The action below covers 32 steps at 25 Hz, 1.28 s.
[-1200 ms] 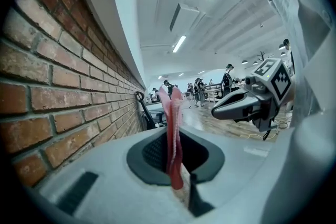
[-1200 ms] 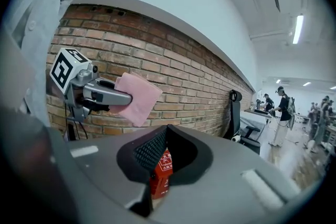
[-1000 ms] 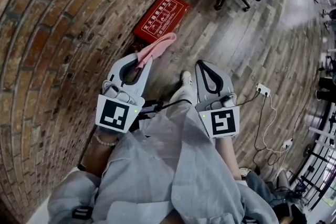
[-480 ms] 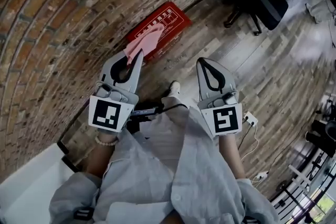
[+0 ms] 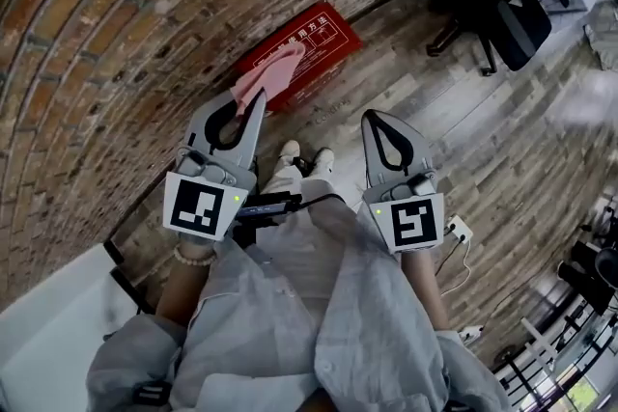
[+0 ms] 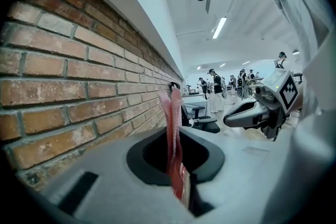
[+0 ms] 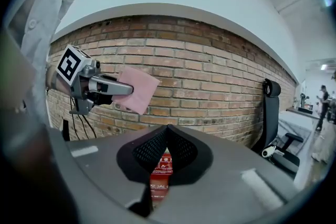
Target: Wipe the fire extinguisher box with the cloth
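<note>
A red fire extinguisher box (image 5: 314,43) with white print lies flat on the wood floor at the foot of the brick wall; through the right gripper's jaws I see part of the box (image 7: 160,171). My left gripper (image 5: 258,100) is shut on a pink cloth (image 5: 268,77), which hangs over the box's near left end. In the left gripper view the cloth (image 6: 174,128) stands edge-on between the jaws. From the right gripper view, the cloth (image 7: 137,89) shows against the bricks. My right gripper (image 5: 371,118) is shut and holds nothing, above the floor to the right of the box.
The brick wall (image 5: 106,24) runs along the left. A black office chair (image 5: 502,5) stands at the far right of the box. A white power strip with a cable (image 5: 456,232) lies on the floor by my right side. My shoes (image 5: 304,156) are between the grippers.
The view has shifted so the box sits closer under the left gripper. The cloth now overlaps the box's near left end. Both grippers hold the same pose.
</note>
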### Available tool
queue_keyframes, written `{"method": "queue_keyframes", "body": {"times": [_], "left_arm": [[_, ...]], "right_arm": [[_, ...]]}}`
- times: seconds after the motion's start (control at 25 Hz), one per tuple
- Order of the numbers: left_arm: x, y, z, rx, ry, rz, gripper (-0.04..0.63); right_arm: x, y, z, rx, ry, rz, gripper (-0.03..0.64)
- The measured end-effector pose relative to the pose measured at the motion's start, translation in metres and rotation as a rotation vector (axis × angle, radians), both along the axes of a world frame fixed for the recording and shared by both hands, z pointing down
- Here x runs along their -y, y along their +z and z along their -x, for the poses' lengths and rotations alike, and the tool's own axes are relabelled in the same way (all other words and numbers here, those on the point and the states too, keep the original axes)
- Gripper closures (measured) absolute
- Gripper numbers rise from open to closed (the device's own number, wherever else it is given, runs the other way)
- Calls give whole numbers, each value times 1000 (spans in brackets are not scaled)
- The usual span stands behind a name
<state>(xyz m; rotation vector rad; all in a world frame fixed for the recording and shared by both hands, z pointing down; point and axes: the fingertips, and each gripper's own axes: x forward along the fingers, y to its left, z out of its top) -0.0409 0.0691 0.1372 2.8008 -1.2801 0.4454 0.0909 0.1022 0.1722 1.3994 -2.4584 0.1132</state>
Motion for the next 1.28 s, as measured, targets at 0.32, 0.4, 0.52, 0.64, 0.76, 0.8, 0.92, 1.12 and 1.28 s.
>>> {"method": "queue_keyframes", "body": {"times": [0.32,0.4,0.52,0.64,0.76,0.8,0.92,1.12,1.28], "left_arm": [[15,6,-16,9,81,13,584],[18,10,-21,19,107,7,584],[20,20,-29,29,133,28,584],[30,31,-33,25,148,50,584],[42,46,-33,31,158,71,584],[46,52,-33,27,153,84,584],[60,73,-33,14,128,126,584],[80,104,-43,-5,122,169,584],[100,130,-52,-29,116,197,584]], "right_arm": [[15,3,3,-4,17,8,612],[18,4,2,8,26,1,612],[19,13,-5,24,53,26,612],[27,29,-8,19,64,58,612],[38,44,-8,19,66,83,612],[43,49,-8,18,69,88,612],[59,63,-14,6,78,97,612],[81,80,-28,1,104,89,612],[99,98,-32,-12,109,94,612]]}}
